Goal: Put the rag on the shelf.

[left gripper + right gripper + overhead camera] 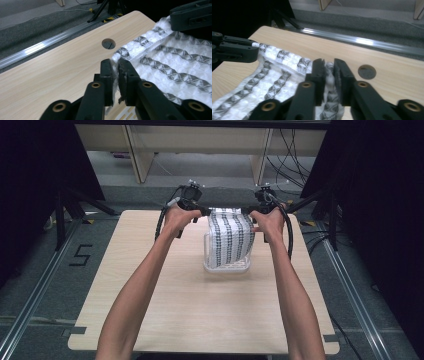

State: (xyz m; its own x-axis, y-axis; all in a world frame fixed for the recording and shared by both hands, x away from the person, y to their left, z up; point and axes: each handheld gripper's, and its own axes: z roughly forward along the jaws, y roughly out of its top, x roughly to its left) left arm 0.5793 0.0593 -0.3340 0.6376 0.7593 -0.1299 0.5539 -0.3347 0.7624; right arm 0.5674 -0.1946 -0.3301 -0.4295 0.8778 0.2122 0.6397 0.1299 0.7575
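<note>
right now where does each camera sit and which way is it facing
High view: above the person's side, looking forward and down on the table; both forearms, left gripper, right gripper.
Left gripper view: on that gripper, looking along its jaws clamped on the patterned cloth.
Right gripper view: likewise, from the cloth's other corner.
Shared: cloth; each gripper view shows the other gripper.

Your cloth (pixel 230 236) hangs over the basket (pixel 226 265), which sits on the table (pixel 165 290) just behind its middle. Your left gripper (pixel 206 213) is at the cloth's far left corner, your right gripper (pixel 248 212) at its far right corner.
</note>
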